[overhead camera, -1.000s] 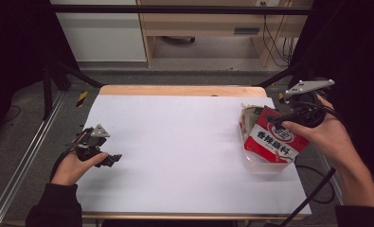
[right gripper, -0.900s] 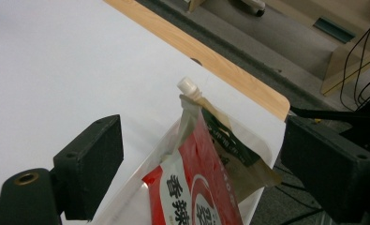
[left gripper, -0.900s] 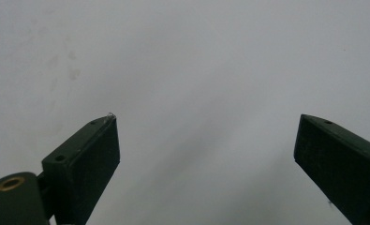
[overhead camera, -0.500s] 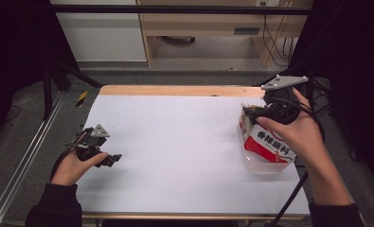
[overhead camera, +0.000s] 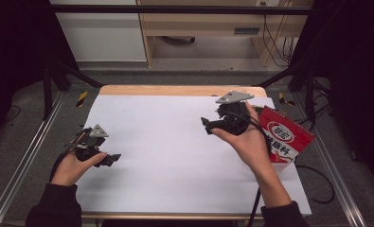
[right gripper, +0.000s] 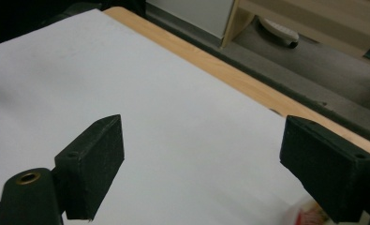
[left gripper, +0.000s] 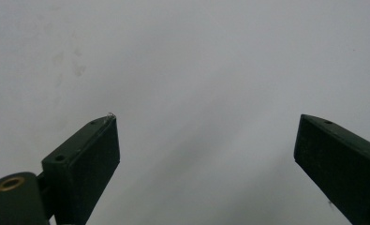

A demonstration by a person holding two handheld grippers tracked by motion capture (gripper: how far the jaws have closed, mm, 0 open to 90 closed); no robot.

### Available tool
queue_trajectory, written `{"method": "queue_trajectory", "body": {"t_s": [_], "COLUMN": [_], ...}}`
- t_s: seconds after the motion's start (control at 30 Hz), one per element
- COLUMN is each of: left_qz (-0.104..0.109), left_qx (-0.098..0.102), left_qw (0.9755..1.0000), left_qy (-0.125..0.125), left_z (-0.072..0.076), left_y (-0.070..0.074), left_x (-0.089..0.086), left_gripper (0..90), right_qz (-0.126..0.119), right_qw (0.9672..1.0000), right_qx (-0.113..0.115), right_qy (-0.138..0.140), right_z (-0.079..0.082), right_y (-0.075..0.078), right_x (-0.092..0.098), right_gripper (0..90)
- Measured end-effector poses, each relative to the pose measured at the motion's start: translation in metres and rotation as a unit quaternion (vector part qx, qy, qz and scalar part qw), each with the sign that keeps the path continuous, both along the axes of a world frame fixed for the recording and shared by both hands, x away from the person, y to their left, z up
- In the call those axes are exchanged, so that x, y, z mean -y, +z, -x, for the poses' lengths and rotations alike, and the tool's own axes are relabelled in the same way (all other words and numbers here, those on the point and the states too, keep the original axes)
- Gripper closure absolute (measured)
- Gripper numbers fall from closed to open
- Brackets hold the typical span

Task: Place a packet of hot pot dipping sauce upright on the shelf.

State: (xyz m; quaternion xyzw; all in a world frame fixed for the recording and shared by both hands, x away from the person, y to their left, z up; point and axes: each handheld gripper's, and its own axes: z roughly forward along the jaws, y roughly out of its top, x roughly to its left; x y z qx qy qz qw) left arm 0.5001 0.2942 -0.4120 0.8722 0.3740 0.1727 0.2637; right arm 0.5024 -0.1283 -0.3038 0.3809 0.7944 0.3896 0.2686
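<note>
A red and white packet (overhead camera: pixel 285 137) with printed characters lies at the right edge of the white table sheet (overhead camera: pixel 165 142). My right gripper (overhead camera: pixel 208 124) hangs just left of the packet, held above the sheet, jaws wide open and nothing between them; its own view looks across the sheet (right gripper: pixel 126 93), a corner of the packet (right gripper: pixel 309 216) at the bottom right. My left gripper (overhead camera: pixel 112 159) rests low at the sheet's left side, also open and empty, looking at bare white sheet (left gripper: pixel 196 70).
The table's wooden far edge (overhead camera: pixel 175 90) shows beyond the sheet. Metal frame rails (overhead camera: pixel 28 156) run along both sides. A light wooden cabinet (overhead camera: pixel 208 28) and white panel (overhead camera: pixel 104 33) stand on the floor behind. A cable (overhead camera: pixel 317 184) trails off the right edge.
My right gripper has moved left, off the packet and over the sheet. The packet stays at the right edge. The left gripper has not moved.
</note>
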Motion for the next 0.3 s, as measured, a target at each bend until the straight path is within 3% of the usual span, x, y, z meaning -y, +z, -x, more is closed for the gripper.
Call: {"method": "queue_trajectory", "body": {"t_s": [0.03,0.07,0.17,0.2,0.3], "left_qz": [0.001,0.001,0.002,0.003,0.004], "left_qx": [-0.002,-0.002,-0.002,-0.001,0.001], "left_qw": [1.0,1.0,1.0,1.0,1.0], "left_qy": [0.0,0.0,0.001,0.001,0.002], "left_z": [0.0,0.0,0.0,0.0,-0.001], "left_y": [-0.001,-0.001,-0.001,-0.001,-0.002], "left_x": [0.0,0.0,0.0,0.0,0.0], "left_gripper": [7.0,7.0,7.0,6.9,6.9], "right_qz": [0.002,0.002,-0.002,-0.001,-0.002], "right_qw": [0.9999,0.9999,0.9996,0.9994,0.9991], "right_qx": [-0.01,-0.01,-0.025,-0.031,-0.038], "right_qy": [0.007,0.007,0.014,0.013,0.019], "right_z": [-0.004,-0.004,-0.01,-0.014,-0.018], "right_y": [-0.014,-0.014,-0.035,-0.049,-0.061], "right_x": [-0.01,-0.01,-0.023,-0.03,-0.036], "right_gripper": [14.3,14.3,14.2,14.3,14.3]}}
